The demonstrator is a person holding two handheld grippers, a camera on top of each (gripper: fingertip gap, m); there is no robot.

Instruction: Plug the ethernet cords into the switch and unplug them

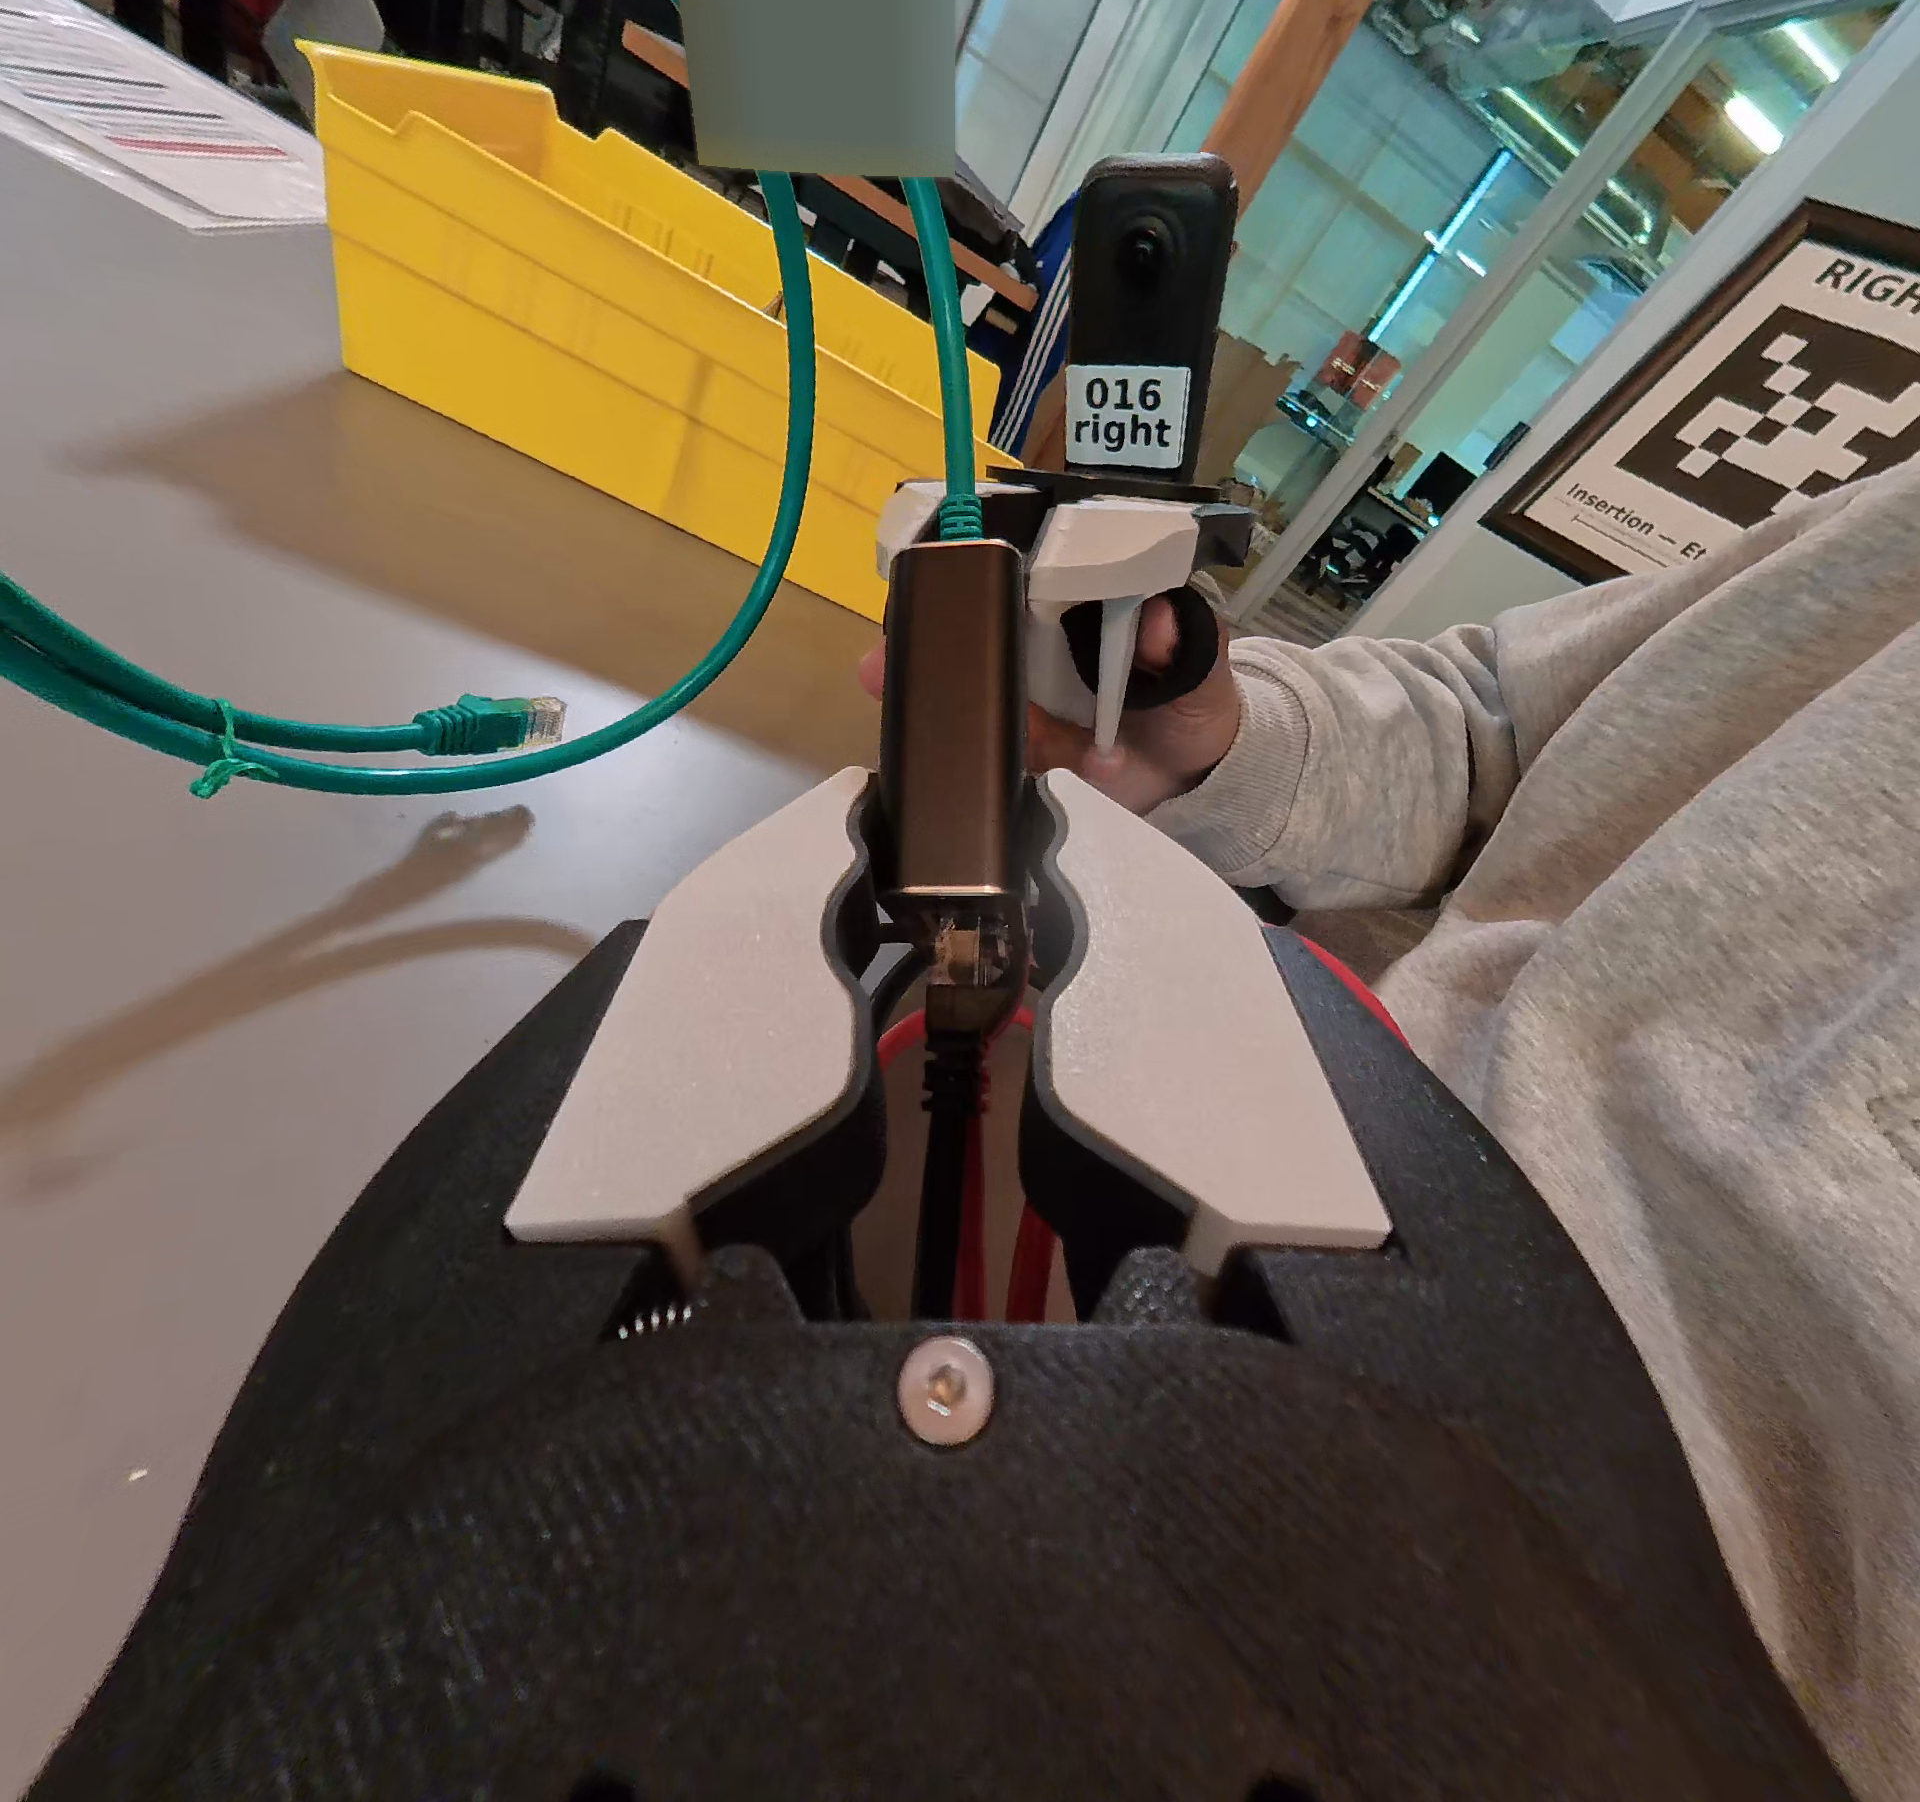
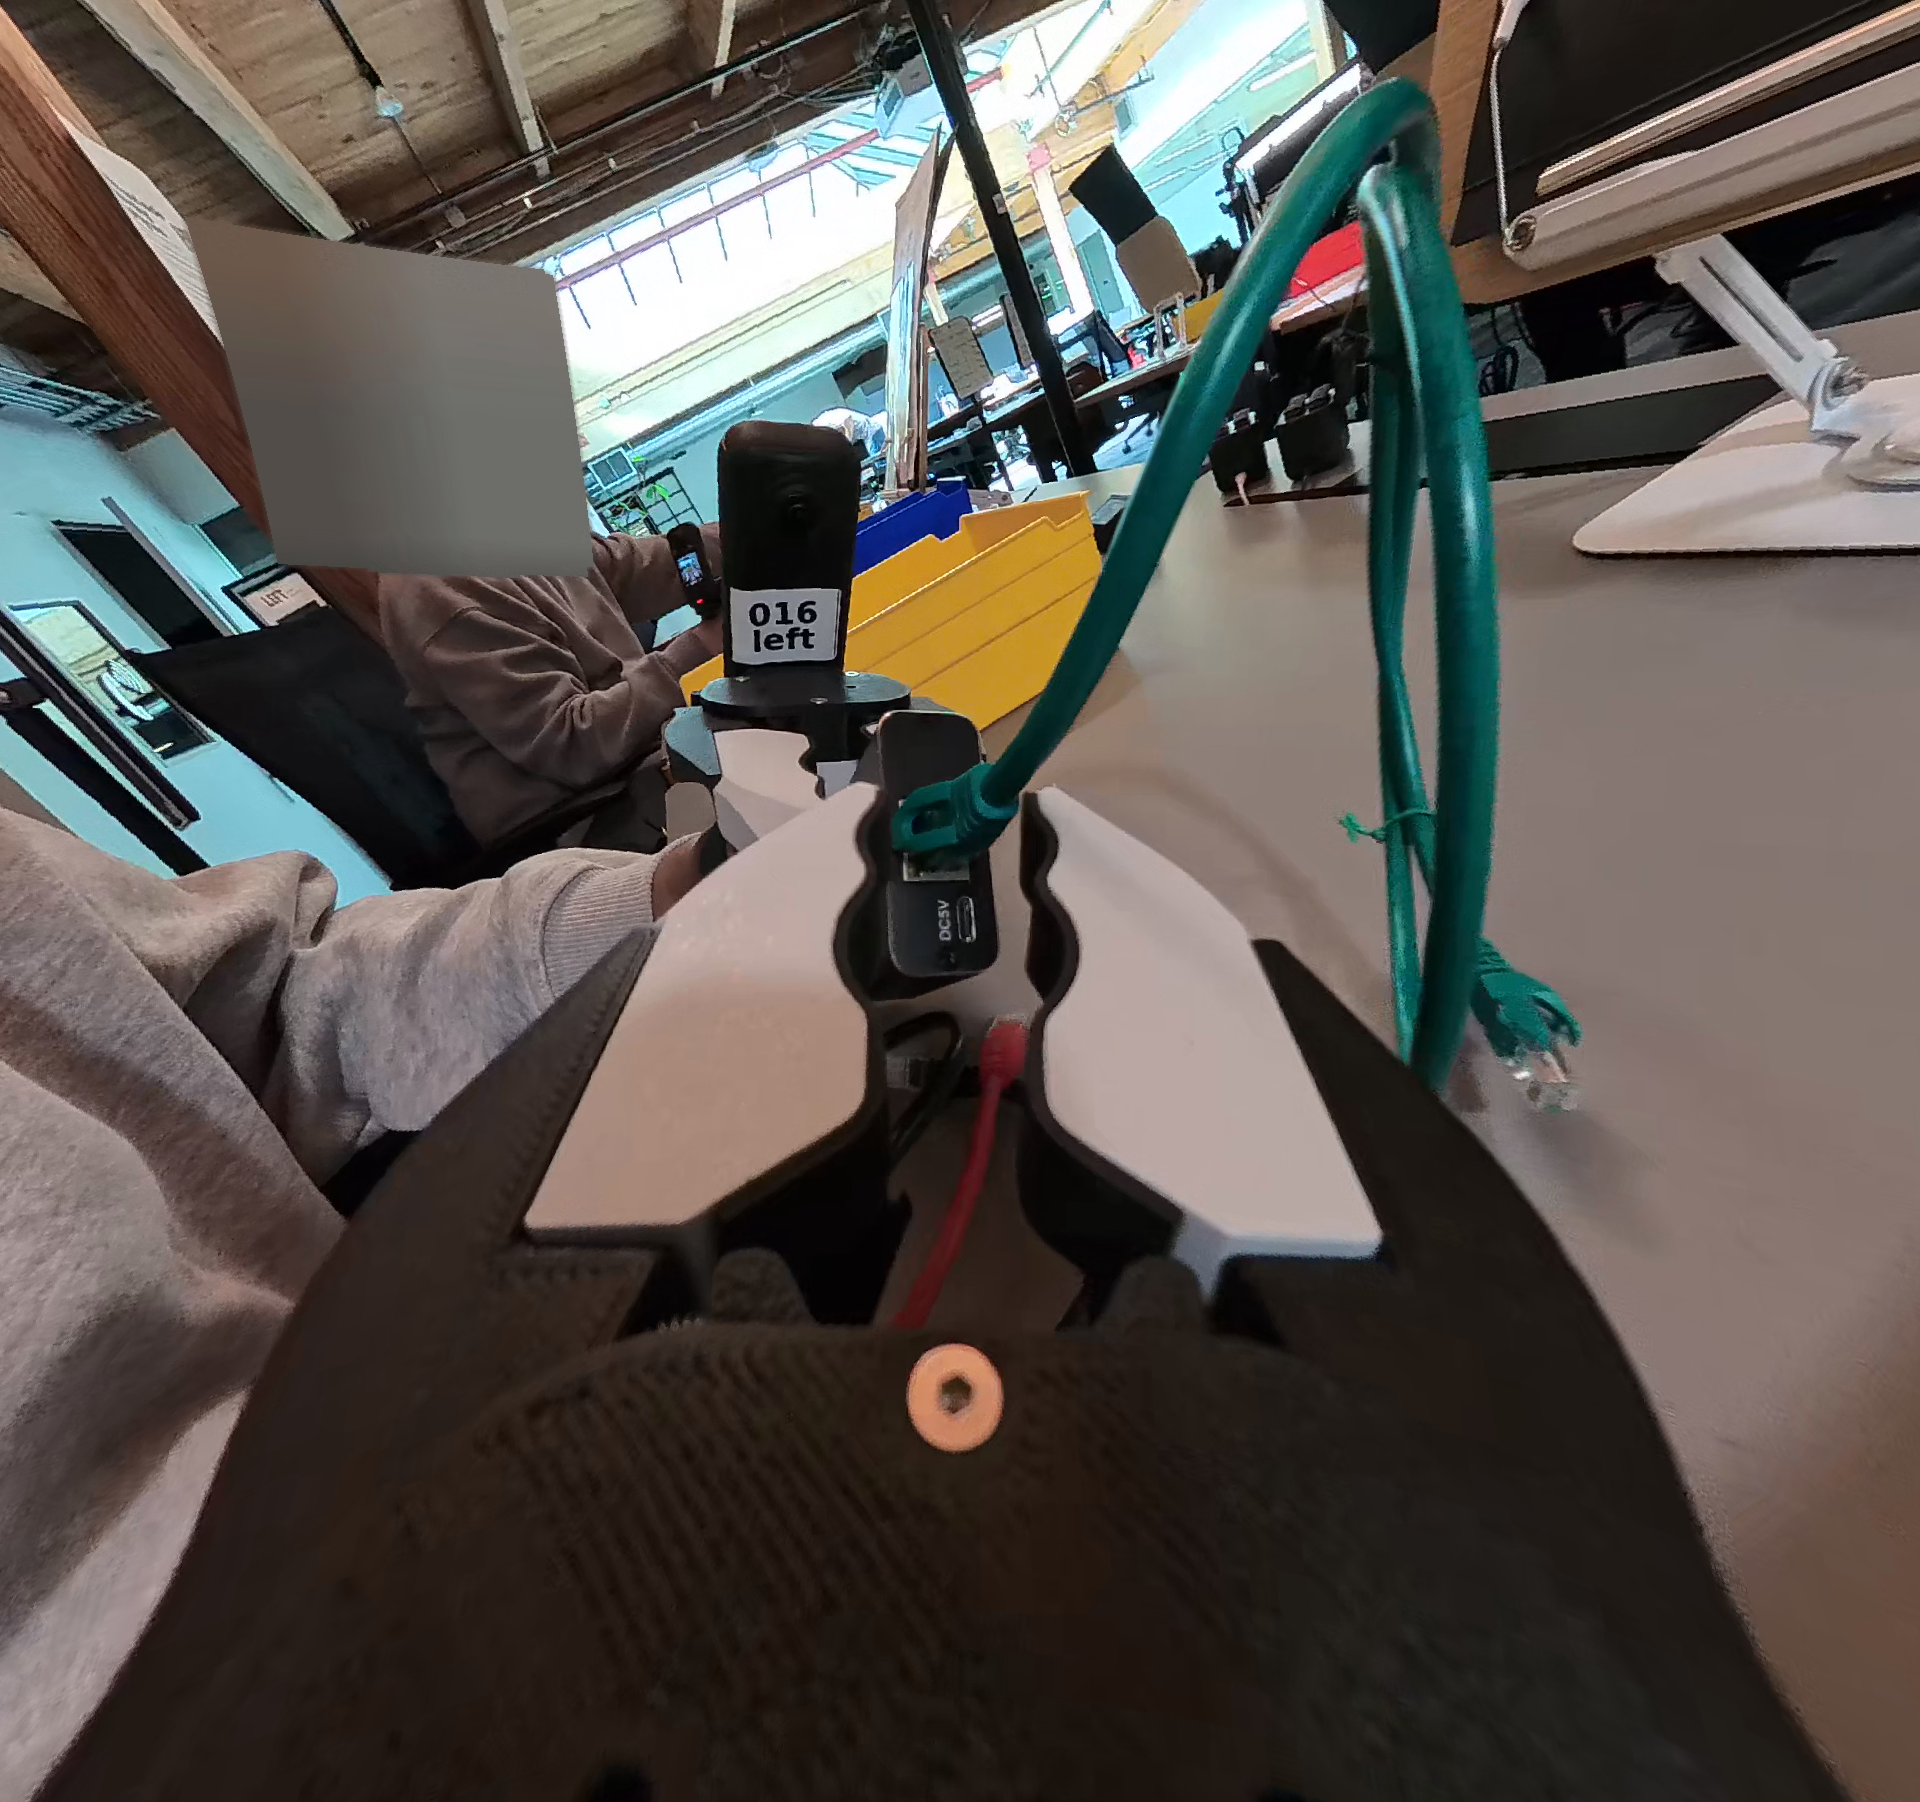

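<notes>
Green ethernet cord (image 2: 1122, 547) seated in the switch (image 1: 951, 713). Left claw (image 1: 951, 853) clamps the switch. Right claw (image 2: 951, 853) spread around its plug end, gripping nothing.

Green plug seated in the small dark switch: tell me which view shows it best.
Right wrist view. The green plug sits in the port on the small dark switch facing the camera. Left wrist view shows only the plug's boot beyond the switch's far end; the port is hidden.
</notes>
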